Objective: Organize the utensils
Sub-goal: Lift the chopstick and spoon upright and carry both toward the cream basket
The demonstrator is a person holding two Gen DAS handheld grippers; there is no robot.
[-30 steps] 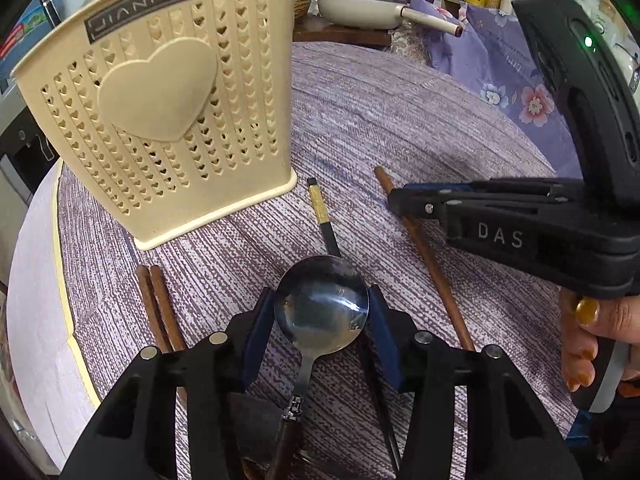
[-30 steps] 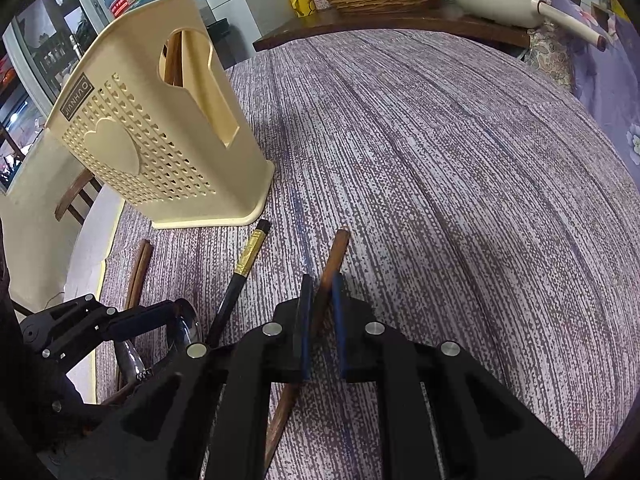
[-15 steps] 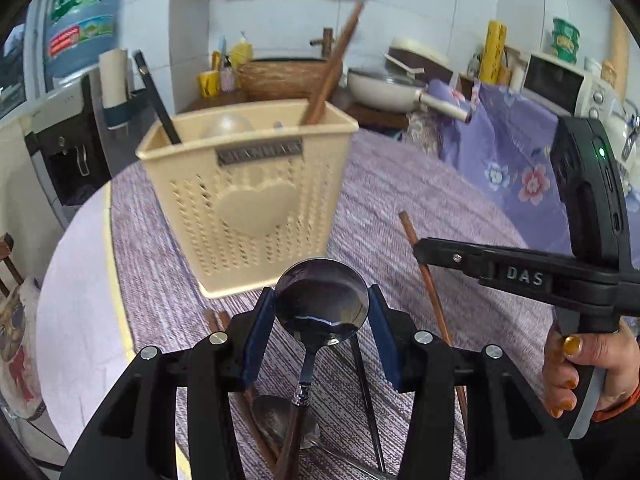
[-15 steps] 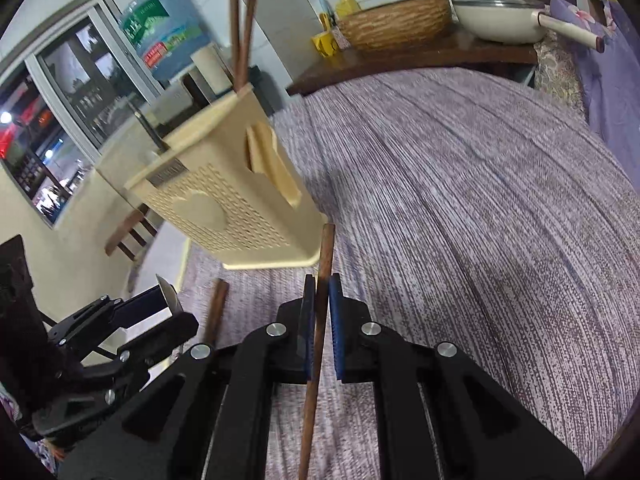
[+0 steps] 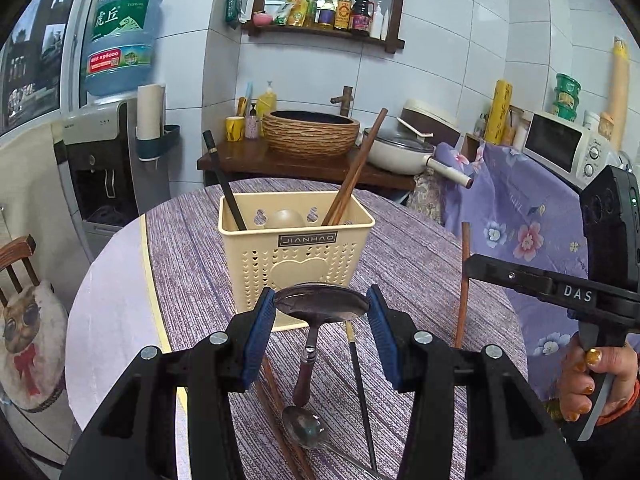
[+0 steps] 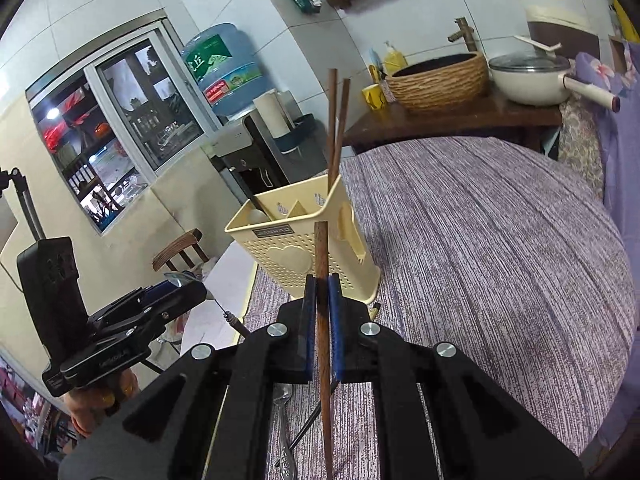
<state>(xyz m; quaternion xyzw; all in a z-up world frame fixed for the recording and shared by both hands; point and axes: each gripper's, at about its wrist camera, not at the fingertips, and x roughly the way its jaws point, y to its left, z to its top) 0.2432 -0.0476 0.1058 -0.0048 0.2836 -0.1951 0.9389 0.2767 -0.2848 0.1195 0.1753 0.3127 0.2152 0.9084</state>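
Left gripper [image 5: 321,322]: blue pads pressed on both sides of a metal spoon's bowl [image 5: 320,304] — spoon held off the table, wooden handle hanging down below the bowl.
Right gripper [image 6: 322,322]: pinched tight on a brown chopstick [image 6: 321,276], which stands nearly upright between the pads, tip rising above them, lower end dropping below the frame.
Utensil holder [image 5: 296,258]: cream plastic, perforated, heart on the front, standing upright on the table beyond both grippers; divided inside.
Inside the holder: two brown chopsticks [image 5: 352,178] leaning at its right end, one black chopstick [image 5: 224,182] at its left end, a pale rounded piece between them — cannot tell what.
Table [image 6: 500,240]: round, covered with a purple streaked cloth.
Left on the table: a second metal spoon [image 5: 306,426], a black chopstick [image 5: 362,388] and brown chopsticks [image 5: 280,404], all lying below the left gripper, near the holder's base.
Person's hand [image 5: 588,380]: wrapped round the right gripper's handle, seen at the right edge of the left wrist view.
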